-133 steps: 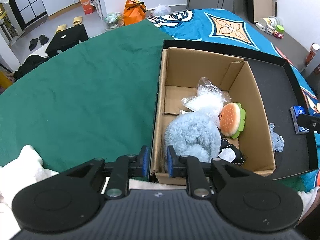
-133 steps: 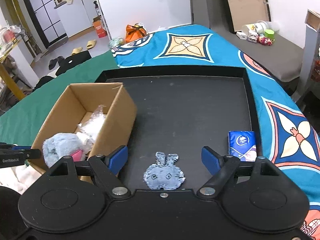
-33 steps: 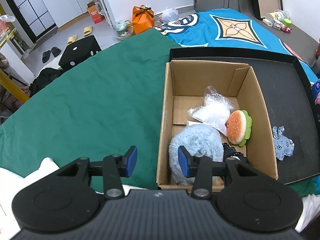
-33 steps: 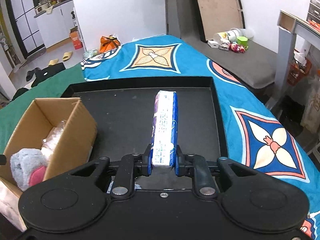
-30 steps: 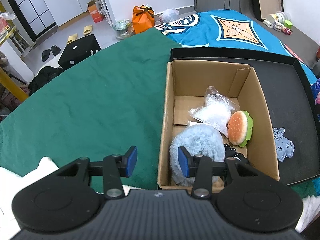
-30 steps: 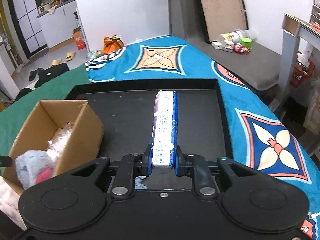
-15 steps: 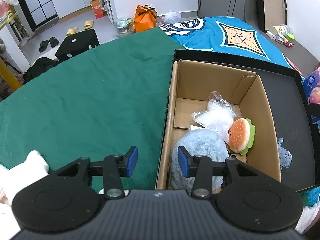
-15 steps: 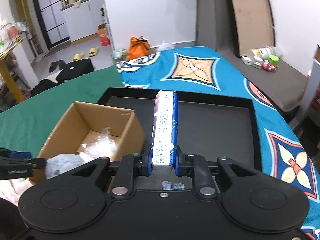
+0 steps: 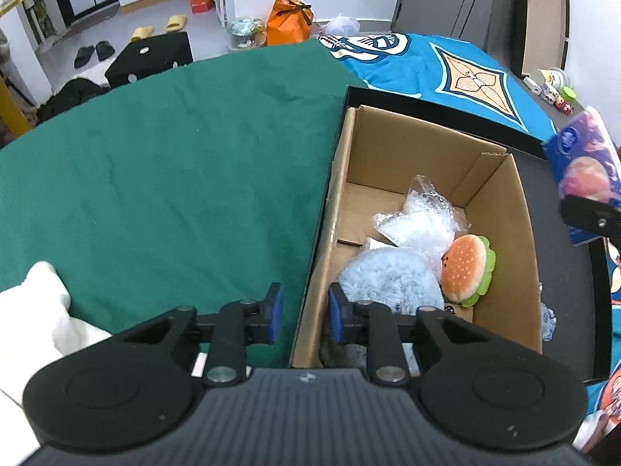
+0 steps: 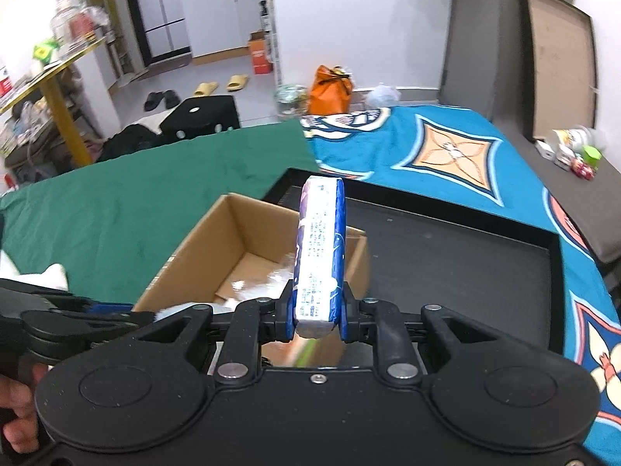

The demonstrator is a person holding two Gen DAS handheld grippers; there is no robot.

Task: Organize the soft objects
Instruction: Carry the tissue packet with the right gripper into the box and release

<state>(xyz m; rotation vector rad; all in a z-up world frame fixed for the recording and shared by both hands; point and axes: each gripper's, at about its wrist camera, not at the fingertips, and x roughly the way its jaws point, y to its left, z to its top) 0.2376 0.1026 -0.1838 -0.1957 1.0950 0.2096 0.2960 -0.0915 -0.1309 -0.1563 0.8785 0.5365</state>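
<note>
My right gripper is shut on a blue tissue pack, held upright above the near right part of the cardboard box; the pack also shows in the left wrist view. My left gripper is open, its jaws straddling the box's left wall without pinching it. In the box lie a fluffy blue plush, a burger plush and a clear plastic bag. A small denim bunny lies on the black tray just right of the box.
The black tray holds the box and lies on a blue patterned cloth. A green cloth covers the left side. White fabric lies at the near left. Bags, slippers and a black stool are on the floor beyond.
My right gripper has carried the tissue pack left, from over the tray to above the box. My left gripper has stayed open astride the box's left wall.
</note>
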